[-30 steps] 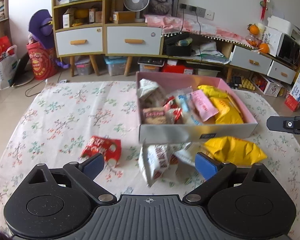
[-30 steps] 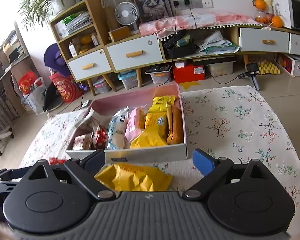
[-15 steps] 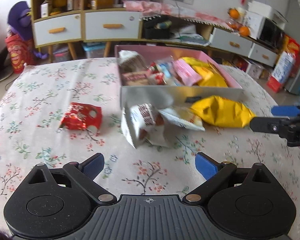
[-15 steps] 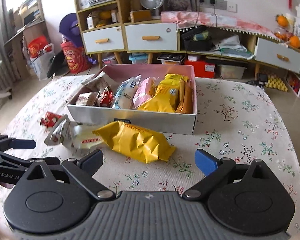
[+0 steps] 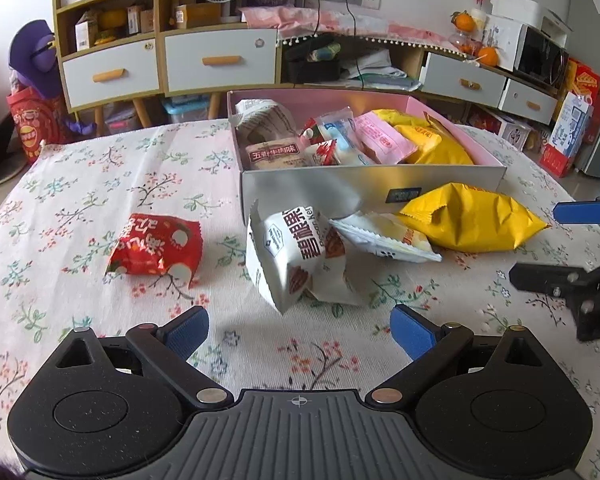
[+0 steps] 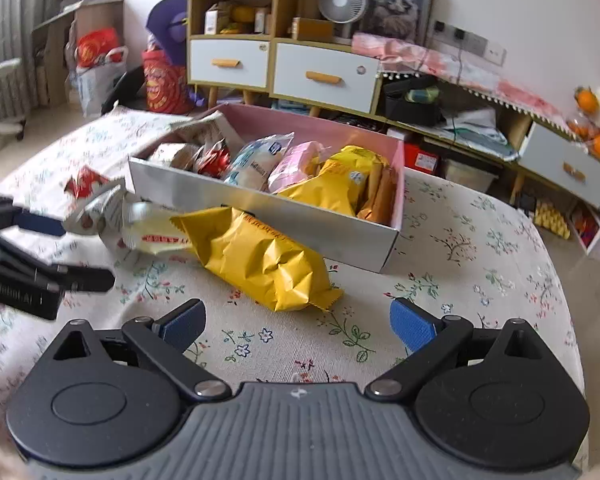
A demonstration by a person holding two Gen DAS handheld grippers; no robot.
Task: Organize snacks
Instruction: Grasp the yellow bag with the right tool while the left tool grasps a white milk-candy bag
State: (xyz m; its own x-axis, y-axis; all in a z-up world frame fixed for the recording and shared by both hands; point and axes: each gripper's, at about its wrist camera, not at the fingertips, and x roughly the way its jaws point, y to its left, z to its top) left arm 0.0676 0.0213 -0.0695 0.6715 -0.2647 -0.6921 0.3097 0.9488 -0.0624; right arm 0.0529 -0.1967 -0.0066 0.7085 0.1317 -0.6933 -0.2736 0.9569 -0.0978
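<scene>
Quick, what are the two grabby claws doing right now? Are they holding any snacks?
Left gripper: open, holding nothing.
Right gripper: open, holding nothing.

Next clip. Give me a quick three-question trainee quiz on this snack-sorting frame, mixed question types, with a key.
1. True or false: the left claw is shut on a packet.
2. Which packet on the tablecloth lies nearest the right claw? A) red packet B) yellow bag C) white packet
3. Fill in: the inside walls of the box are ____.

Key: 1 false, both claws are open and empty. 2 B. 3 pink.
</scene>
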